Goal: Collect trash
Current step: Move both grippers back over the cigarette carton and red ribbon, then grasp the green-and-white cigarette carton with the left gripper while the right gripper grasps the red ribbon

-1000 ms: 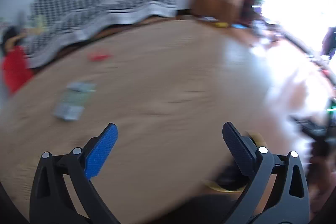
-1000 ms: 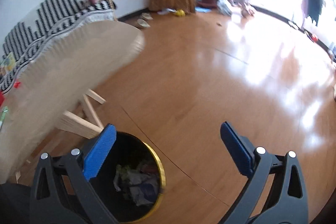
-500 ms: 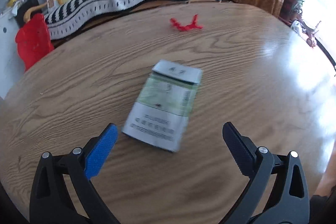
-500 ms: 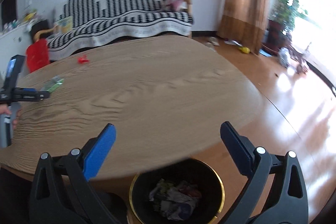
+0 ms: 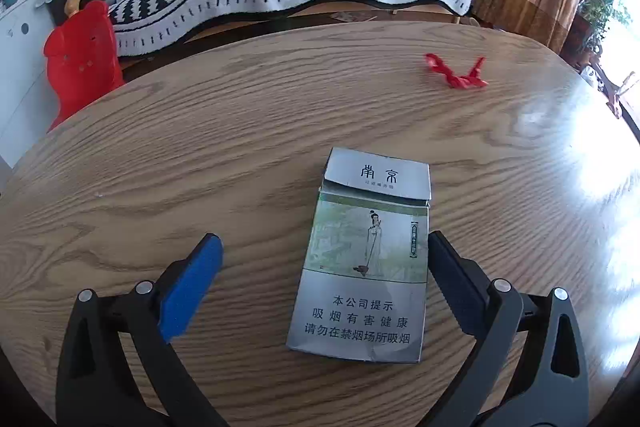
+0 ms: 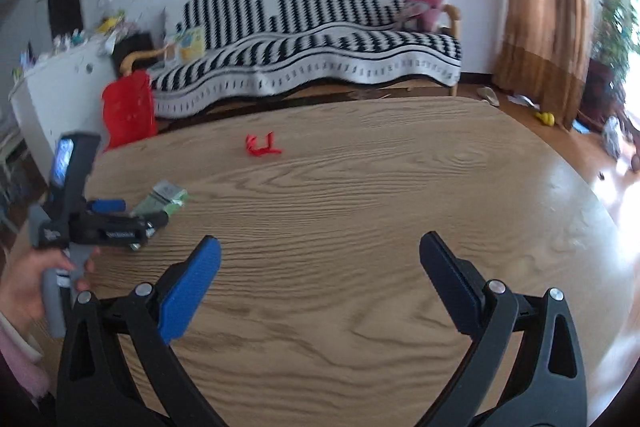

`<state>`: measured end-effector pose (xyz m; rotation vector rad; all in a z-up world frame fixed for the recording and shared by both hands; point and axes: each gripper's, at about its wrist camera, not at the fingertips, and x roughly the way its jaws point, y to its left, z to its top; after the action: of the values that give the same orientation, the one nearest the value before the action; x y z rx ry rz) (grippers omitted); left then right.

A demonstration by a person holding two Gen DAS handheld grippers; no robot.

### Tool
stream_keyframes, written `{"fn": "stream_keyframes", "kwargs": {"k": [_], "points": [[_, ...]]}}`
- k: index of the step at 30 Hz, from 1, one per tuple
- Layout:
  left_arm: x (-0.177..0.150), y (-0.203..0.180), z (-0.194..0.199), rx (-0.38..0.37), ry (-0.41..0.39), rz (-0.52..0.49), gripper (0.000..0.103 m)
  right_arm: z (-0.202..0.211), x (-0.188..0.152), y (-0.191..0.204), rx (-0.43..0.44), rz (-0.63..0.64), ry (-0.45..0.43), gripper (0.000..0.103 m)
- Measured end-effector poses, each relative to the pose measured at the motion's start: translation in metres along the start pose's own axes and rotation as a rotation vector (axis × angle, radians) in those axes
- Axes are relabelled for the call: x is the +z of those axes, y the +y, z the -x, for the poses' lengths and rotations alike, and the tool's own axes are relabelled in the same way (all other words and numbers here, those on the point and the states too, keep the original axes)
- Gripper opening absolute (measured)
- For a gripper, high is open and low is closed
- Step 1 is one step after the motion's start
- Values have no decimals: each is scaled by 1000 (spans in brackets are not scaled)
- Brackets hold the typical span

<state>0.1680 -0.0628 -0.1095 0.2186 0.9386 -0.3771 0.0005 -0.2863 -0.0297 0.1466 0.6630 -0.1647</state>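
Now | left gripper (image 5: 320, 267) jaws spread astride cigarette pack (image 5: 366, 259) | right gripper (image 6: 320, 267) jaws spread, empty

In the right wrist view, the left tool (image 6: 120, 215) covers the near end of the cigarette pack (image 6: 166, 201), so whether its fingers touch the pack cannot be told. Beside the pack, the person's hand (image 6: 28, 287) is cut off by the frame edge. Beyond the pack, the red scrap (image 6: 262, 146) is too small and blurred to identify.

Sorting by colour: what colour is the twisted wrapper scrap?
Red; the wrapper scrap shows best in the left wrist view.
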Motion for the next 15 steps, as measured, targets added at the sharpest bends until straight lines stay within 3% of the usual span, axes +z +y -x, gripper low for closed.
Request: {"fn": "stream_keyframes", "kwargs": {"k": [7, 15], "points": [[1, 5, -1, 17, 20, 17, 98, -59, 31, 7, 30, -8, 34, 96], [-1, 35, 0, 70, 23, 97, 98, -140, 62, 28, 49, 145, 149, 96]]}}
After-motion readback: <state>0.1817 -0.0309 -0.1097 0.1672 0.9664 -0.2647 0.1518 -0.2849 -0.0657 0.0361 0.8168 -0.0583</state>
